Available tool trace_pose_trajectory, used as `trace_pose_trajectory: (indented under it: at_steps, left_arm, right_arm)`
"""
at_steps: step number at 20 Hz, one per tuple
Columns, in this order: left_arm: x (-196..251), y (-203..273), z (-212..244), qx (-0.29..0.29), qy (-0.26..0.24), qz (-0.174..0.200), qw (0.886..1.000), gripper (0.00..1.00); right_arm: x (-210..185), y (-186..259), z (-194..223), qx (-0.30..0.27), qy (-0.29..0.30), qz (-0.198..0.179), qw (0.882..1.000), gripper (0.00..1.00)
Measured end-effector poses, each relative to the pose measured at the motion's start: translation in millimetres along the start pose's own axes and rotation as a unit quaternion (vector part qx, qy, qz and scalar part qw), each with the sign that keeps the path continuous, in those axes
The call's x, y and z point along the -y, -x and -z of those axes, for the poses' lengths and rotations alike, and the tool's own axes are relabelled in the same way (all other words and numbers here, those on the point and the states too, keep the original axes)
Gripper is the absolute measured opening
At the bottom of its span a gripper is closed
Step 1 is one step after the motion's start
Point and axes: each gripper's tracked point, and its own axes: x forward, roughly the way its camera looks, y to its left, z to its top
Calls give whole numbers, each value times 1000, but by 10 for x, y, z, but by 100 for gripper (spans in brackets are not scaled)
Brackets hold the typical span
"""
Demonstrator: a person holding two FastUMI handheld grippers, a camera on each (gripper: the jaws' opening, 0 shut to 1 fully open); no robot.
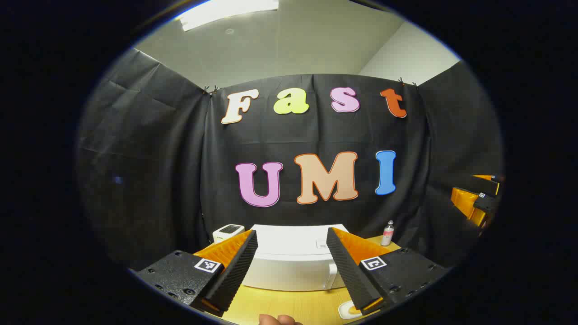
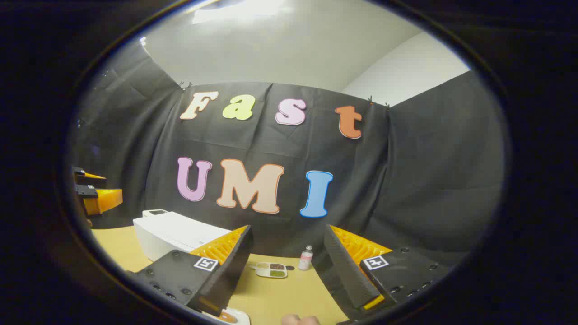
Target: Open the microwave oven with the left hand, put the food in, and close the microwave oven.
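Observation:
A white microwave (image 1: 293,262) stands on the yellow table (image 1: 289,307) with its door closed and its handle (image 1: 332,275) on the right side. My left gripper (image 1: 291,232) is open above and in front of it, holding nothing. A white plate with orange food (image 1: 348,309) lies on the table just right of the microwave's front. In the right gripper view the microwave (image 2: 171,234) sits to the left and the plate (image 2: 229,317) shows at the bottom edge, under my open, empty right gripper (image 2: 287,228).
A small bottle (image 1: 387,232) stands right of the microwave, also seen as the bottle (image 2: 305,258) beside a divided tray (image 2: 271,269). A white device (image 1: 228,232) sits behind the microwave's left corner. The right gripper (image 1: 474,198) is at the far right. Black cloth walls surround the table.

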Motion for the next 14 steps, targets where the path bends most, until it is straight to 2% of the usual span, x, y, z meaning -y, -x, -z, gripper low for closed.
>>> trace_pose_trajectory:
  at_steps: [2, 3, 4, 14]
  left_arm:
    - [6, 25, 17, -3, -8, -3, 1000, 97]
    - [19, 39, 10, -4, -8, -3, 1000, 99]
    - [31, 51, 4, -6, -7, -3, 1000, 97]
    - [57, 112, 40, -13, -8, -1, 1000, 97]
  right_arm:
    - [-4, 8, -19, 5, 1, -3, 1000, 96]
    - [-11, 11, -33, 6, -1, -5, 1000, 96]
    - [-21, 16, -35, 8, -2, -8, 1000, 97]
    - [22, 76, -74, 10, -7, -15, 1000, 99]
